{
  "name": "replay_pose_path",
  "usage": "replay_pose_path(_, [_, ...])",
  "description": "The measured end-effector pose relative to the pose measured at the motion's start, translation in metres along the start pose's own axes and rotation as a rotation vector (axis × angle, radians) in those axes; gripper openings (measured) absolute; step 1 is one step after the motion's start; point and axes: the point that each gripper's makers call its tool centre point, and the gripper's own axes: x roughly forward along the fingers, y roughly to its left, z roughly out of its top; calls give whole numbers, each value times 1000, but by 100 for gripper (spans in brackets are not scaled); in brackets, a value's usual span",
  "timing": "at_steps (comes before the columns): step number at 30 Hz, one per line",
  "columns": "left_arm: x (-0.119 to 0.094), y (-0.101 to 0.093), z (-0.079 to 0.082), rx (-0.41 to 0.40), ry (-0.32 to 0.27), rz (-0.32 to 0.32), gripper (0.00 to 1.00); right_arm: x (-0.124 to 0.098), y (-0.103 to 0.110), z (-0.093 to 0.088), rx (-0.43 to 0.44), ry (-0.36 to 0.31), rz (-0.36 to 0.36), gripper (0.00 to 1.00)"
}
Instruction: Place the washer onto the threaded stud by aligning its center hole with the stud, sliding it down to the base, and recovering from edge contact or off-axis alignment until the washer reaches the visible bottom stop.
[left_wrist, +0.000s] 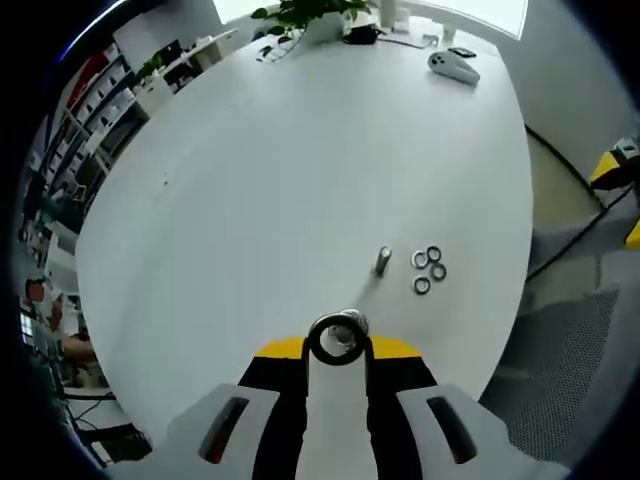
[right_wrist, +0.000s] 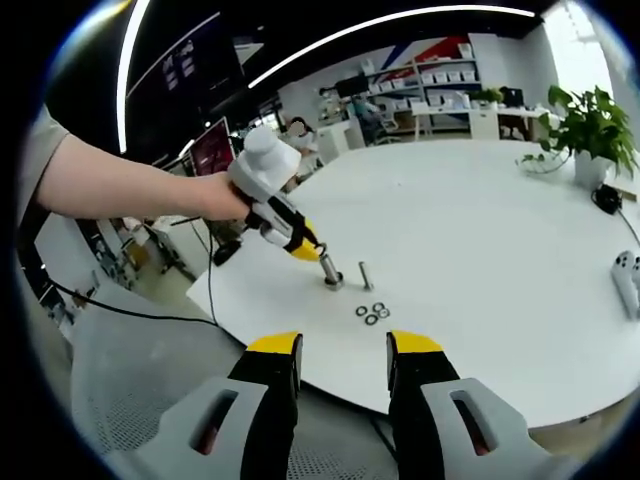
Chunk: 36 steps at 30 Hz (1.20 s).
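Left gripper view has the left tongs clamped on a shiny metal washer, hole facing forward, with the short threaded stud standing just ahead on the smooth white worktop. Probably best to centre the hole first, then lower straight. Right tongs hang apart, empty.

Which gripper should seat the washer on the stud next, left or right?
Left. The left gripper is shut on a washer close to the stud; the right gripper is open, off the table.
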Motion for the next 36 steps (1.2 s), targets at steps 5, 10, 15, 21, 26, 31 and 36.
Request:
replay_pose_path(5, [2,-6,3,24,11,-7,19,0,0,1,0,-5,1,36])
replay_pose_path(10, [9,-5,-4,41,43,-10,19,0,-1,2,5,-12,-2,36])
replay_pose_path(15, [15,-6,-5,46,57,-14,19,0,-1,2,8,-13,-4,36])
replay_pose_path(21, [24,-8,-8,49,75,-17,19,0,-1,2,9,-14,-6,35])
replay_pose_path(26, [32,-10,-12,49,89,-26,19,-1,-2,2,14,-14,-10,35])
replay_pose_path(31, [37,-13,-14,53,105,-33,19,-1,-3,1,15,-11,-13,35])
replay_pose_path(36, [44,-13,-18,27,102,-30,19,-1,-3,1,17,-11,-15,35])
